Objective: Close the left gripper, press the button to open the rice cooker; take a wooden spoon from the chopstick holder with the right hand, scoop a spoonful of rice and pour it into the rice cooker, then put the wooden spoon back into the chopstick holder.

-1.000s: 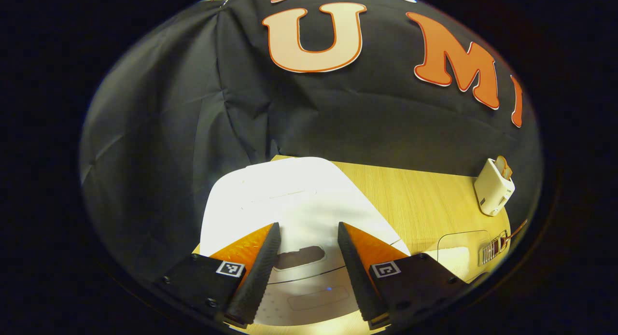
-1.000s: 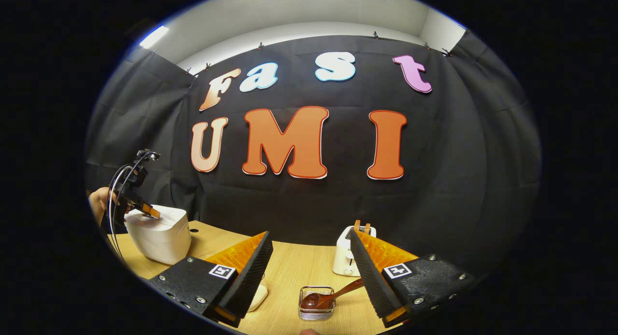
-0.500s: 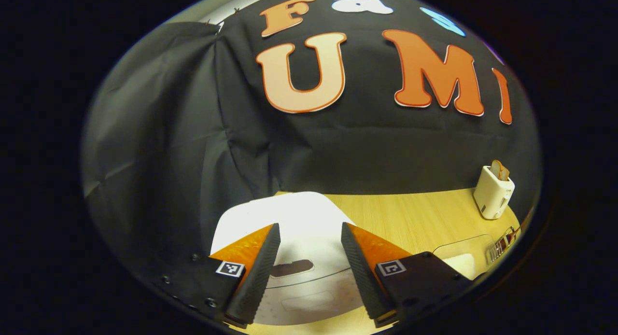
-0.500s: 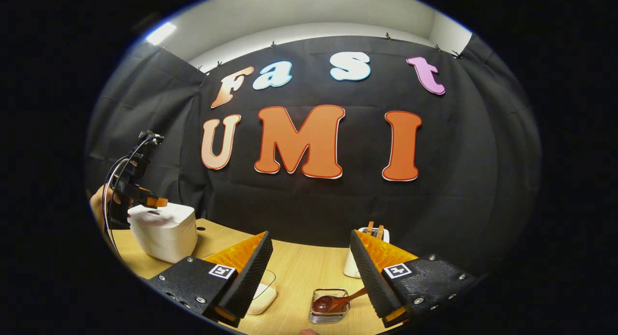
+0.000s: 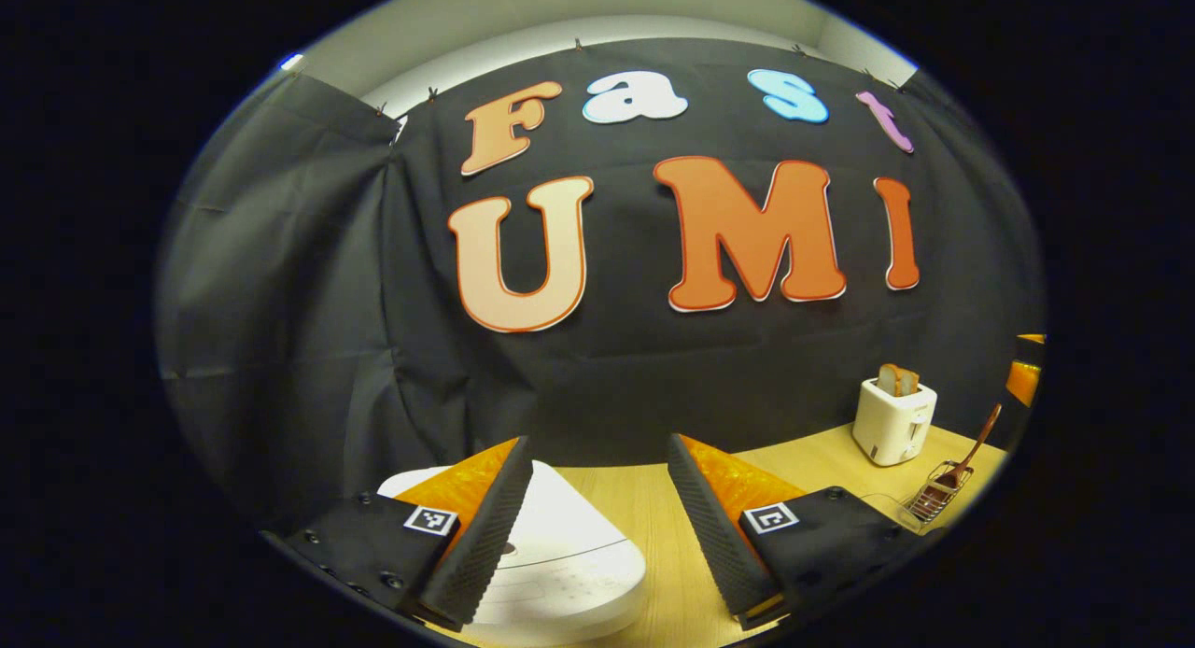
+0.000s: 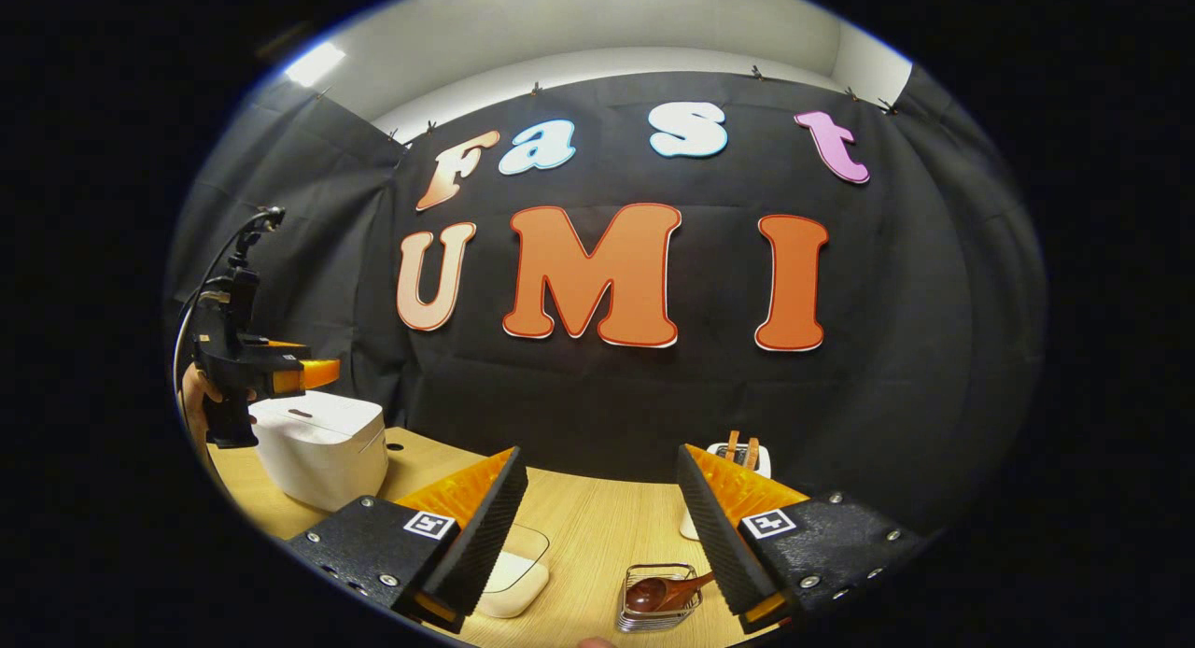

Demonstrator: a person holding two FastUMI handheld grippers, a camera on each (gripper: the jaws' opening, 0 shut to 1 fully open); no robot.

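Above the white rice cooker [image 6: 322, 447], the left gripper [image 6: 313, 373] hovered with fingers spread; right of the cooker, the right gripper [image 6: 602, 527] stood wide apart near the wooden spoon [image 6: 665, 590].

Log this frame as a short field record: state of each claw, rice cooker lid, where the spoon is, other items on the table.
left claw: open, above the rice cooker, holding nothing
right claw: open, empty, above the table
rice cooker: lid down
wooden spoon: resting in the wire chopstick holder
rice container: on the table, between cooker and holder
toaster: by the back wall, bread in its slots
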